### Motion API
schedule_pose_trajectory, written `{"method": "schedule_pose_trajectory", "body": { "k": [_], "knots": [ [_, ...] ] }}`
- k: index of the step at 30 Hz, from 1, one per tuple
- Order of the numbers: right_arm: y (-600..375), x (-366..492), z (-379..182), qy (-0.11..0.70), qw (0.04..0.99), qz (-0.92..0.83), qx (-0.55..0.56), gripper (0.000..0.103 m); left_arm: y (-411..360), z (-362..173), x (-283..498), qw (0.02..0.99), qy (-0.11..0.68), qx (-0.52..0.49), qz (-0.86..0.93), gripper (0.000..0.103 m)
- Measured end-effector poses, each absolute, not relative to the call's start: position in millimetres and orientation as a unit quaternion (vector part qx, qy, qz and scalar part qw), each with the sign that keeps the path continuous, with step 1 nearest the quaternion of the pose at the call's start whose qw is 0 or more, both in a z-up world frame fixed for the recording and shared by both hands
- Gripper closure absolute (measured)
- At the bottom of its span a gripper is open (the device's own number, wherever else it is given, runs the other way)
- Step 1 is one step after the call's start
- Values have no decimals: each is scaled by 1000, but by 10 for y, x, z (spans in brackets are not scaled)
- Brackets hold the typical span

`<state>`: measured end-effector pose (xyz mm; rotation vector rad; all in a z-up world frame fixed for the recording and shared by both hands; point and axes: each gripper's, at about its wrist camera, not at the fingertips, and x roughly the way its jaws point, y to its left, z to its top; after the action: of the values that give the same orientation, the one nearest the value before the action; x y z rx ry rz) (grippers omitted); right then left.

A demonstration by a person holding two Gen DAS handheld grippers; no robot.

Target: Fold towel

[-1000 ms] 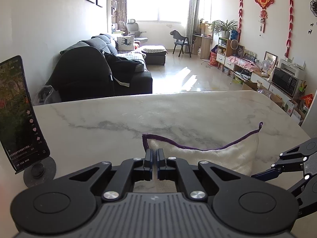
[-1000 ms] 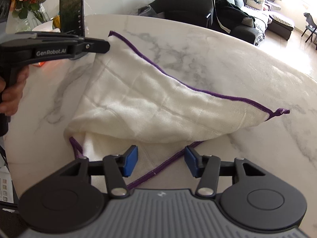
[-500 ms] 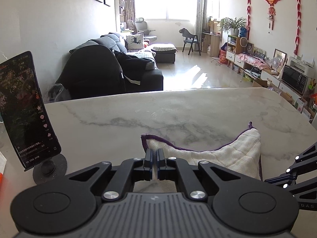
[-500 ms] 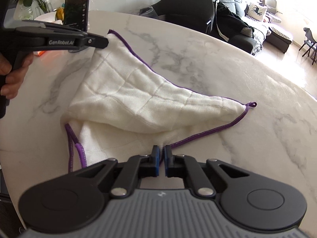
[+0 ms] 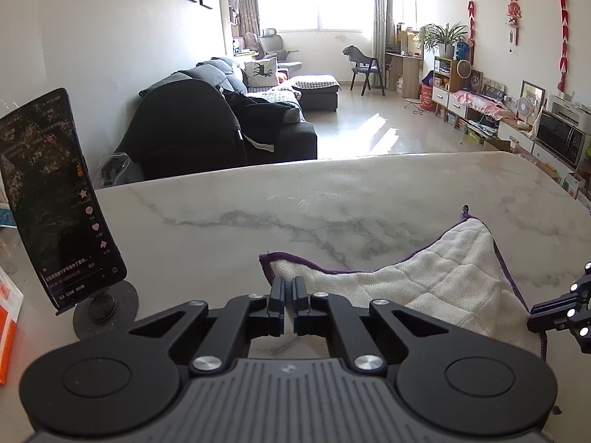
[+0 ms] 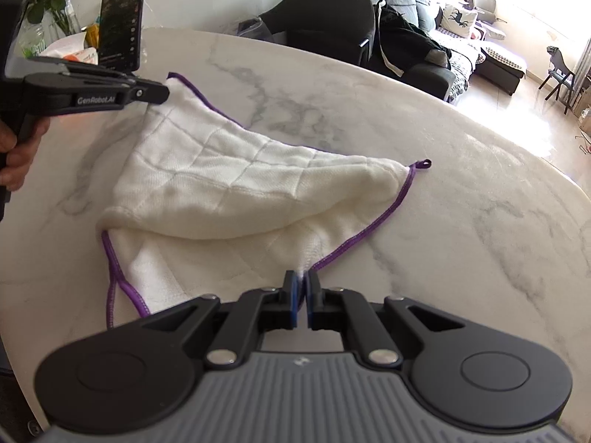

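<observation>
A white towel [image 6: 240, 181] with purple trim lies partly doubled over on the marble table [image 6: 461, 192]. My right gripper [image 6: 302, 278] is shut on the towel's near edge, where the purple hem runs in between the pads. My left gripper [image 5: 289, 282] is shut on another corner of the towel [image 5: 424, 280], held just above the table. In the right wrist view the left gripper [image 6: 162, 94] comes in from the left, held by a hand [image 6: 18, 155], with the towel's far left corner pinched at its tip. A purple hanging loop [image 6: 424, 163] sticks out at the towel's right corner.
A phone on a round stand [image 5: 55, 199] is upright at the table's left, with flowers in a jar [image 6: 44, 3] and orange packets [image 5: 7, 317] near it. Beyond the far table edge are a dark sofa [image 5: 207, 129] and the living room floor.
My right gripper has gone from open to shut on the towel's near edge. The towel's right corner has drawn inward, bunching the cloth more. The left gripper keeps its hold.
</observation>
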<state>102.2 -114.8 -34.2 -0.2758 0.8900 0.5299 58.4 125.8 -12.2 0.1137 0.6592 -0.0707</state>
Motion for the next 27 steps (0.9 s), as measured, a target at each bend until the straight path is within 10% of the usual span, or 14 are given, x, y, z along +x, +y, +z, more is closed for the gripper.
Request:
{"method": "schedule_pose_trajectory", "body": {
  "k": [27],
  "knots": [
    [-1624,1129,-297,429,877,181,-123,98,1235,-335,657,934,348,75,-28,100]
  ]
}}
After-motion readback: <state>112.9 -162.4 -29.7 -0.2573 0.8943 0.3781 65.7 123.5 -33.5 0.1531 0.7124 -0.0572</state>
